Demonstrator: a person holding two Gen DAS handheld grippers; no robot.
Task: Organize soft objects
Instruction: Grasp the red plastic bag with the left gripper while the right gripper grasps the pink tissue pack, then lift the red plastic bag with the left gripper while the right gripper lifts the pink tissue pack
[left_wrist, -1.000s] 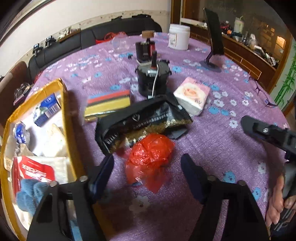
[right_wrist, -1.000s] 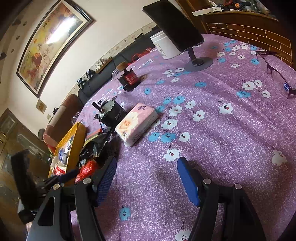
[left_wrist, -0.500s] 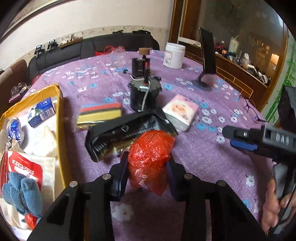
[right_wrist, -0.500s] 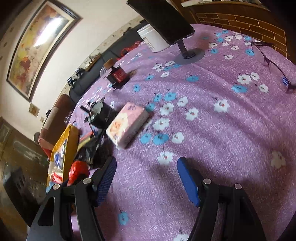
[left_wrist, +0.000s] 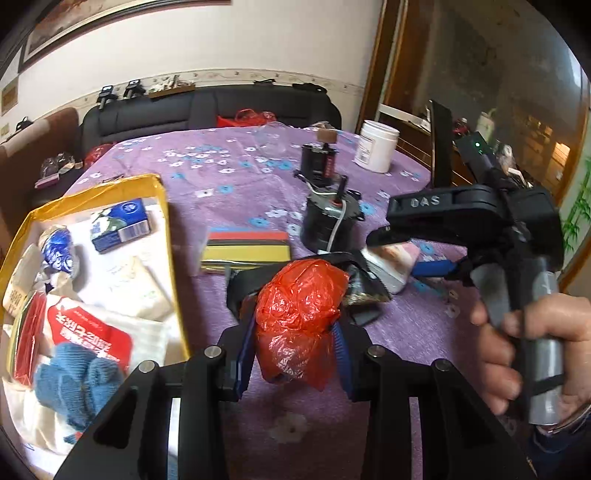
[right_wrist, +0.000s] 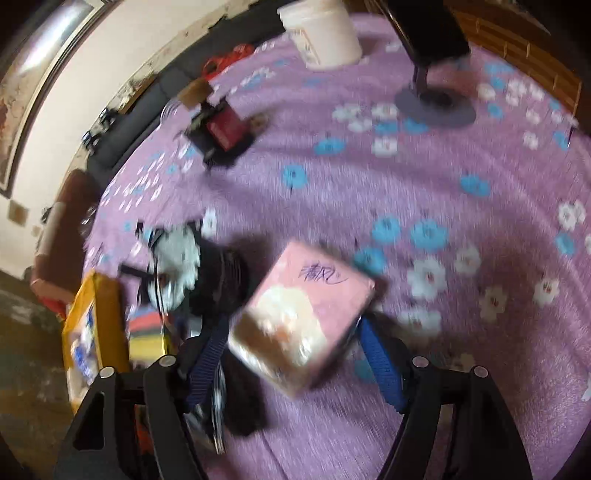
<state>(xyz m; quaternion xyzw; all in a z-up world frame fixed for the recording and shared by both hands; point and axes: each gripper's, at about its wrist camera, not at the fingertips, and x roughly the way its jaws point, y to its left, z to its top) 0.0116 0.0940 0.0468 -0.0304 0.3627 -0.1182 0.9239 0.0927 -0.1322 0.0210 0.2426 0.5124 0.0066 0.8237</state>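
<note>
My left gripper (left_wrist: 293, 350) is shut on a crumpled red plastic bag (left_wrist: 299, 306) and holds it just above the purple flowered tablecloth (left_wrist: 229, 295). Left of it stands an open yellow box (left_wrist: 170, 236) that holds a blue glove (left_wrist: 74, 384), a red-and-white pack and tissue packs. In the blurred right wrist view, my right gripper (right_wrist: 295, 362) straddles a pink tissue pack (right_wrist: 306, 314) lying on the cloth. Its jaws are opening, with a small gap at each blue pad. The left wrist view shows the same gripper (left_wrist: 391, 254) around the pack (left_wrist: 393, 264).
A black motor (left_wrist: 328, 221) with a white wire, a striped flat box (left_wrist: 245, 247) and a black pouch (left_wrist: 360, 286) crowd the cloth near the bag. Farther back stand a white jar (left_wrist: 376, 146) and a phone stand (left_wrist: 441, 147). A hand (left_wrist: 532, 332) grips the right gripper's handle.
My left gripper closed on the red bag and lifted it slightly. My right gripper swept left across the cloth, and the pink tissue pack now lies between its fingers.
</note>
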